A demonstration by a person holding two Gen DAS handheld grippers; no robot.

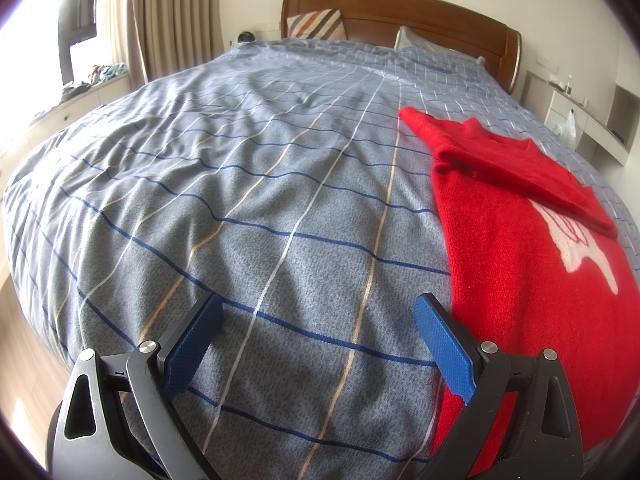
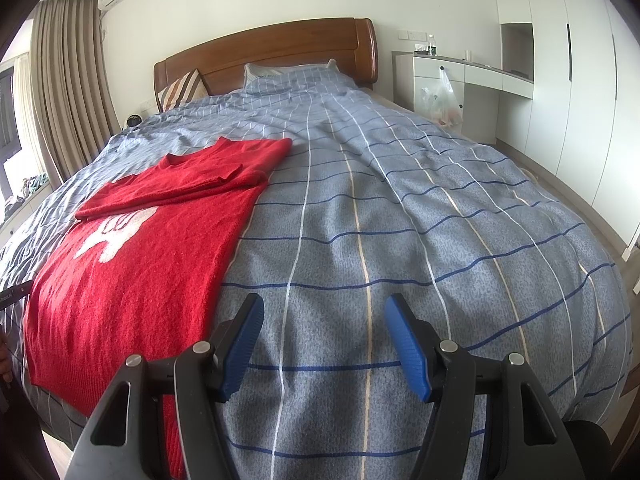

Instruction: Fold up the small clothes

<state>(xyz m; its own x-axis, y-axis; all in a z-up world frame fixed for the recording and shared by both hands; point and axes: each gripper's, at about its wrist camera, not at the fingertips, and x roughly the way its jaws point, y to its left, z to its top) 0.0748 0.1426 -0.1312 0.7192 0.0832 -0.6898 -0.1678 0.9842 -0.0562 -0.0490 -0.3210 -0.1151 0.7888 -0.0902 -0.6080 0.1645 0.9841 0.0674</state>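
Note:
A red knit sweater (image 1: 528,264) with a white motif lies flat on the blue checked bedcover (image 1: 248,208), both sleeves folded across its chest. In the left wrist view it is at the right; my left gripper (image 1: 318,312) is open and empty over the cover, its right finger beside the sweater's left edge. In the right wrist view the sweater (image 2: 132,264) is at the left. My right gripper (image 2: 324,316) is open and empty above the cover (image 2: 440,240), just right of the sweater's hem.
A wooden headboard (image 2: 280,52) and pillows (image 2: 184,90) are at the far end. A white desk and drawers (image 2: 460,76) with a hanging plastic bag (image 2: 442,100) stand to the bed's right, and wardrobes (image 2: 580,80) beyond. Curtains (image 1: 168,20) and a window ledge lie to the left.

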